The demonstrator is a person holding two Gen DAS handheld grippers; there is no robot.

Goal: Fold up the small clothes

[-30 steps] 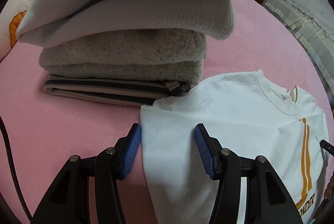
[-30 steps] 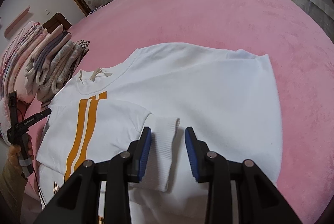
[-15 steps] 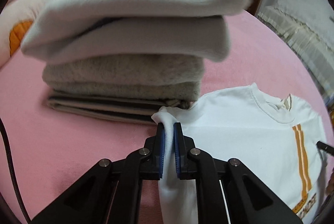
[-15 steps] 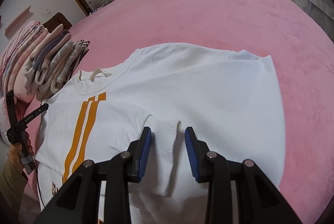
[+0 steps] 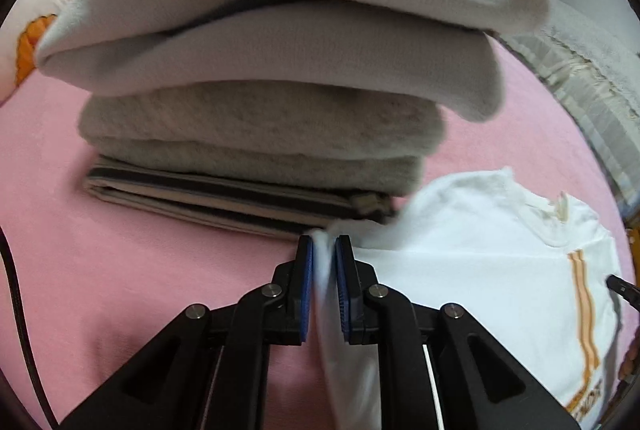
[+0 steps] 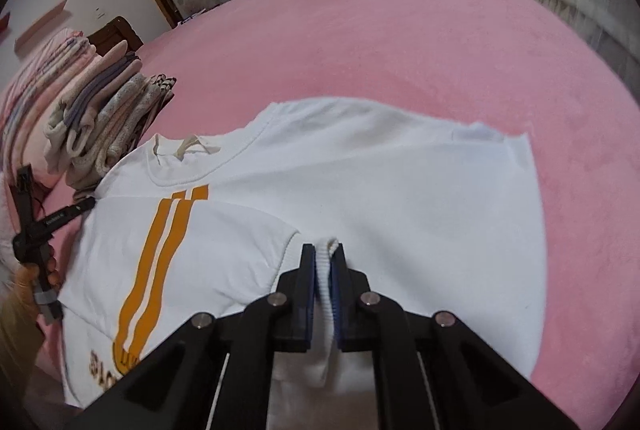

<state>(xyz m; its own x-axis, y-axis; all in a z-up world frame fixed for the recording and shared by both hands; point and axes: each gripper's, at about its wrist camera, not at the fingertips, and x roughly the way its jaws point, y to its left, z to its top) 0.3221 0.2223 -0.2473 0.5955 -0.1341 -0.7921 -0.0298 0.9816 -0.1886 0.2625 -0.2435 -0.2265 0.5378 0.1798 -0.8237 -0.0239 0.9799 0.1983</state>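
A small white cotton sweatshirt with two orange stripes down its front (image 6: 400, 189) lies spread on the pink plush bed cover (image 6: 420, 41), its ribbed round neckline toward the far side and some orange lettering near the hem at the lower left of the right wrist view. The left gripper (image 5: 324, 254) has its blue-padded black fingers pinched on a raised fold of white fabric at the edge of the garment, the cloth standing up in a thin ridge between the pads. Just beyond that gripper sits a stack of folded clothes (image 5: 260, 133): a flat striped grey and beige piece at the bottom, a fuzzy beige knit on it, and two pale grey soft knits on top, the uppermost bulging toward the camera; the corner of the sweatshirt reaches up to the base of this stack. The right gripper (image 6: 322, 262) is closing on the ribbed white cuff of a sleeve (image 6: 322, 294) that is folded across the body of the sweatshirt, and the cuff is squeezed between its pads. At the left rim of the right wrist view a hand (image 6: 44, 262) grips the black handle of the other tool. Behind it a second pile of folded pastel garments (image 6: 100, 109) leans against pink bedding.
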